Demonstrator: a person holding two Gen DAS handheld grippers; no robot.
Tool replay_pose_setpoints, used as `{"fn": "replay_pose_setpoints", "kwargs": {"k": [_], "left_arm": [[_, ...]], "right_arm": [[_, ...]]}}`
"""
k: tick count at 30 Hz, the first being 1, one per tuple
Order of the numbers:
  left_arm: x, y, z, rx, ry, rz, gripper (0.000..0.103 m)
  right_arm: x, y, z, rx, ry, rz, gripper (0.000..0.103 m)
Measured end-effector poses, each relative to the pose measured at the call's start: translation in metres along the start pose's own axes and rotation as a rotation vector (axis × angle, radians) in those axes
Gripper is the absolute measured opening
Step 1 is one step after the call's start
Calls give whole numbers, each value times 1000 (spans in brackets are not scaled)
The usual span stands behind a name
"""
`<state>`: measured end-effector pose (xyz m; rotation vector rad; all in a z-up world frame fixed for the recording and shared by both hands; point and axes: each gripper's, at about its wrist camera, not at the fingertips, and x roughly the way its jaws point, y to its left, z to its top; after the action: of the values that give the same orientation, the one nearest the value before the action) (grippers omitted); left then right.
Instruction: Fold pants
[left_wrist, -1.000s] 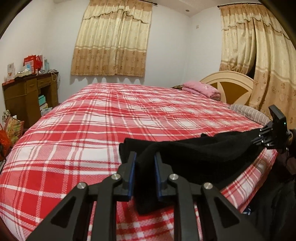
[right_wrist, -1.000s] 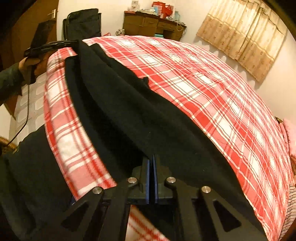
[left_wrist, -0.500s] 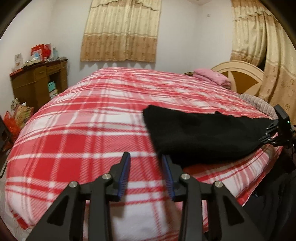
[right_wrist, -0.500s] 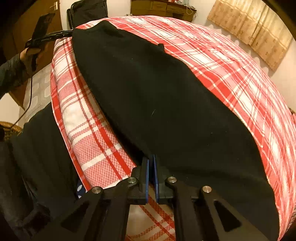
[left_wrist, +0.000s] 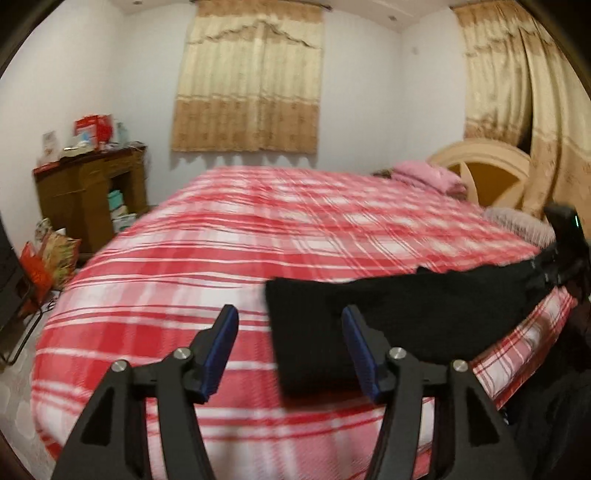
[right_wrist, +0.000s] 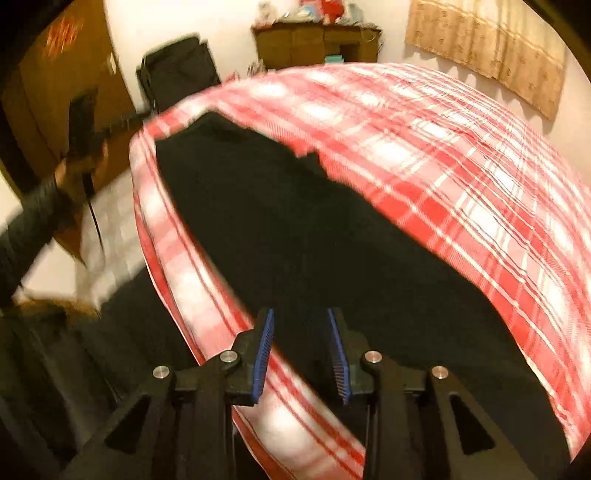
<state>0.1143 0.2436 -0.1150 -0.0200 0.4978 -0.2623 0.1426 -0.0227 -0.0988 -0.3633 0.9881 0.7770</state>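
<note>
Currently the black fabric pants (left_wrist: 406, 317) lie flat as a long dark strip along the near-right edge of the bed with the red-and-white plaid cover (left_wrist: 229, 258); in the right wrist view the same pants (right_wrist: 295, 229) run from near the camera to the far-left corner of the cover (right_wrist: 443, 155). Left gripper (left_wrist: 290, 347), black frame with blue pads: jaws spread wide, nothing between them; one blue pad (left_wrist: 360, 347) overlaps the near end of the pants in the picture, contact cannot be told. Right gripper (right_wrist: 301, 347): jaws parted, holding nothing, hovering over the pants close to the bed edge. Right gripper also appears at the far right of the left wrist view (left_wrist: 561, 258), at the other end of the pants; whether it touches the cloth there cannot be told. Left gripper shows at far left of the right wrist view (right_wrist: 110, 125), held by a hand (right_wrist: 79, 166) in a dark sleeve, beside the bed corner. Both views carry motion blur. Surroundings: beige patterned curtains (left_wrist: 247, 81) on the far wall, brown wooden desk (left_wrist: 88, 184) at far left with red boxes on top, pink folded blanket (left_wrist: 428, 177) near the cream headboard (left_wrist: 484, 170) at far right
</note>
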Motion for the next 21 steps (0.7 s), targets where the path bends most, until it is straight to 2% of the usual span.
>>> {"fn": "replay_pose_setpoints", "kwargs": {"k": [3,7,9,12,16,21], "left_arm": [[20,-11,1,30,30,21,61],[34,-2,5,-13,53,39,61],[39,3,6,-35,69,40,61],[53,-1,6,-11,105,74,61],[68,-6,-1,12,146,102,61],[64,3,-3,-37,136,77,61]], "right_arm": [[12,-6,27,61,-21,25,32],[36,-20,65,141,-43,83,32],[54,-33,82,222,-38,137,32],[82,-48,101,313,-13,183,32],[112,-67,116,405,13,234,32],[142,-88,121,562,41,392,32]]}}
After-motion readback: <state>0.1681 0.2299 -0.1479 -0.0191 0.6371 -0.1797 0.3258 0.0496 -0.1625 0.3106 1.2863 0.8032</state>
